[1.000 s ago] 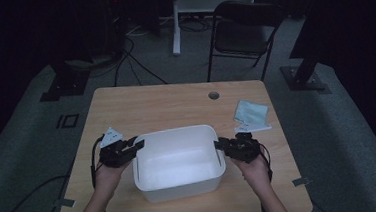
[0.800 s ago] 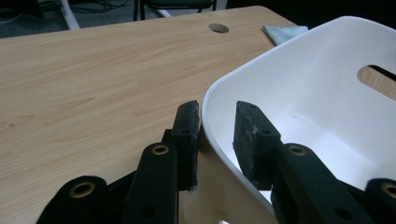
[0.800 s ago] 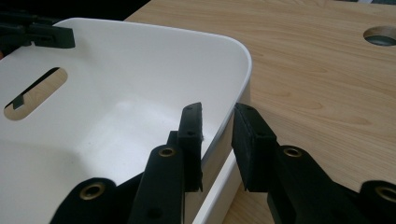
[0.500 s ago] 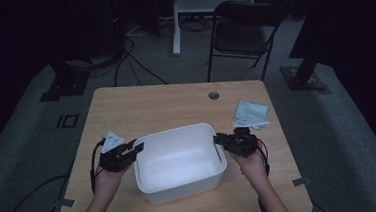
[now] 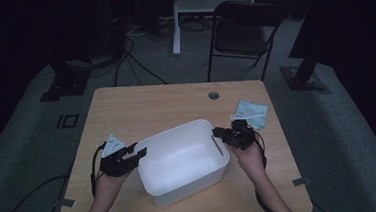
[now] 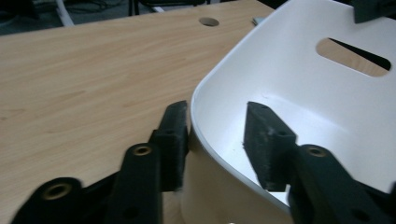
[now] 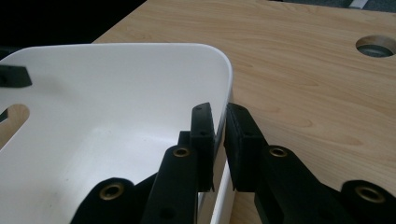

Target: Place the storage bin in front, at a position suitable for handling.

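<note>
Left claw (image 6: 217,140) widening astride smooth white tub (image 5: 182,161) rim, right claw (image 7: 219,140) clamping opposite wall

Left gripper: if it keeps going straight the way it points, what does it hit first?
The left gripper straddles the near wall of the white bin, its fingers apart, having just opened. Straight on, that wall would probably run into the gripper's throat first. Beyond is the bin's far wall with the handle slot; depth is unclear.

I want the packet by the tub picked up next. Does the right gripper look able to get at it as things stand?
Probably not yet: the right gripper is clamped on the white tub wall. Once released, the packet lies close beside it on bare table.
</note>
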`<state>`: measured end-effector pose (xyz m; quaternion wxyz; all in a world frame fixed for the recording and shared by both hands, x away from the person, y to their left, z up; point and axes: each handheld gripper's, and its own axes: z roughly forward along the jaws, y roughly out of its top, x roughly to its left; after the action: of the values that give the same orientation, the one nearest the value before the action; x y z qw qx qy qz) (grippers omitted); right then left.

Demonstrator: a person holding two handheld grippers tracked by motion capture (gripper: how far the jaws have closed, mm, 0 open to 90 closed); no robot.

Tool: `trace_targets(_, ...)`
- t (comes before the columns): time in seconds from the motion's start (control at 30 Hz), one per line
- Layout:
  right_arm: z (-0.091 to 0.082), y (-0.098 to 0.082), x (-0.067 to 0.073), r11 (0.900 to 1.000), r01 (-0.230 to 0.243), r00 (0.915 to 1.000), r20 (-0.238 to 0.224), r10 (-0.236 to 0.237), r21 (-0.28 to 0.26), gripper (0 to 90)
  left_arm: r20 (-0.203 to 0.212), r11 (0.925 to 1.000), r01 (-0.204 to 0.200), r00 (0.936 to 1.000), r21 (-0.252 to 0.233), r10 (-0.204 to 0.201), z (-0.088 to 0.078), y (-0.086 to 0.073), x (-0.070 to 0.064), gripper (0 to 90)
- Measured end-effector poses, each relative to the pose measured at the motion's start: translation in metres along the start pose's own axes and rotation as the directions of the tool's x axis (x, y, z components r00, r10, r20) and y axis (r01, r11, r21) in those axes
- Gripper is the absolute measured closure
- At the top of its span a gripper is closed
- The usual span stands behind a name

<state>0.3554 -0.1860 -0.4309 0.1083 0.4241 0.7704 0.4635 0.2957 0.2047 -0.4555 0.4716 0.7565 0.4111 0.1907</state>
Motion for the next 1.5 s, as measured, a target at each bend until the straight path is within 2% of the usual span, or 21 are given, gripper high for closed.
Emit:
trace_targets(0.13, 0.002, 0.003, -0.002, 1.000, -0.001, 1.0000, -0.006, 0.001, -0.002, 80.3, 0.013, 1.0000, 0.002, 0.9999, 0.005, -0.002, 0.002, 0.000, 0.000, 52.1)
trace_targets(0.17, 0.000, 0.003, -0.002, 1.000, 0.001, 0.9999, -0.016, -0.001, -0.010, 75.7, 0.010, 0.9999, 0.011, 0.9999, 0.006, -0.011, 0.002, 0.000, 0.000, 49.2)
trace_targets(0.2, 0.000, 0.003, -0.002, 1.000, 0.001, 0.9999, -0.016, -0.001, -0.010, 75.7, 0.010, 0.9999, 0.011, 0.9999, 0.006, -0.011, 0.002, 0.000, 0.000, 49.1)
trace_targets(0.23, -0.005, 0.002, 0.000, 1.000, 0.005, 0.9993, -0.036, -0.006, -0.026, 70.0, 0.009, 0.9998, 0.020, 0.9998, 0.001, -0.020, 0.003, 0.001, 0.001, 46.4)
trace_targets(0.33, -0.012, 0.001, 0.003, 0.999, 0.007, 0.9986, -0.052, -0.009, -0.048, 63.7, 0.009, 0.9999, 0.014, 0.9999, -0.004, -0.014, 0.003, 0.002, 0.002, 46.5)
trace_targets(0.4, -0.016, 0.000, 0.005, 0.999, 0.004, 0.9982, -0.059, -0.006, -0.035, 60.5, -0.010, 1.0000, -0.006, 0.9999, -0.004, 0.006, 0.002, 0.003, 0.001, 47.0)
trace_targets(0.43, -0.018, -0.001, 0.005, 0.999, 0.000, 0.9985, -0.054, -0.002, -0.043, 55.7, -0.011, 1.0000, -0.007, 0.9999, -0.003, 0.007, 0.003, 0.003, 0.001, 47.1)
trace_targets(0.5, -0.021, -0.004, 0.008, 0.999, 0.019, 0.9988, -0.045, -0.021, -0.043, 52.1, -0.014, 0.9999, -0.011, 0.9999, -0.001, 0.011, 0.003, 0.003, 0.001, 47.7)
trace_targets(0.63, -0.022, -0.008, 0.012, 0.998, 0.055, 0.9982, -0.025, -0.055, -0.023, 51.2, -0.011, 1.0000, -0.004, 0.9999, 0.003, 0.004, 0.005, 0.002, 0.003, 50.9)
trace_targets(0.77, -0.018, -0.015, 0.017, 0.996, 0.091, 0.9955, 0.025, -0.091, 0.011, 63.0, -0.009, 0.9999, -0.010, 0.9999, -0.001, 0.010, 0.005, 0.002, 0.002, 59.2)
trace_targets(0.9, -0.012, -0.017, 0.015, 0.996, 0.077, 0.9955, 0.053, -0.078, 0.034, 75.4, -0.018, 0.9996, -0.027, 0.9995, 0.005, 0.027, 0.004, 0.003, -0.002, 63.0)
trace_targets(1.0, -0.009, -0.016, 0.013, 0.998, 0.059, 0.9968, 0.052, -0.061, 0.035, 78.1, -0.026, 0.9994, -0.035, 0.9990, 0.008, 0.035, 0.004, 0.002, -0.003, 63.0)
trace_targets(1.1, -0.007, -0.013, 0.014, 0.997, 0.063, 0.9955, 0.069, -0.066, 0.039, 79.6, -0.043, 0.9996, -0.028, 0.9987, 0.011, 0.028, 0.003, 0.002, -0.005, 62.9)
trace_targets(1.37, -0.001, -0.008, 0.010, 0.999, 0.044, 0.9963, 0.072, -0.046, 0.033, 82.6, -0.090, 0.9992, -0.018, 0.9957, 0.036, 0.021, 0.002, 0.003, -0.012, 62.6)
trace_targets(1.5, 0.003, -0.003, 0.008, 0.998, 0.048, 0.9956, 0.079, -0.051, 0.038, 83.7, -0.094, 0.9987, -0.010, 0.9955, 0.050, 0.015, 0.002, 0.003, -0.014, 61.0)
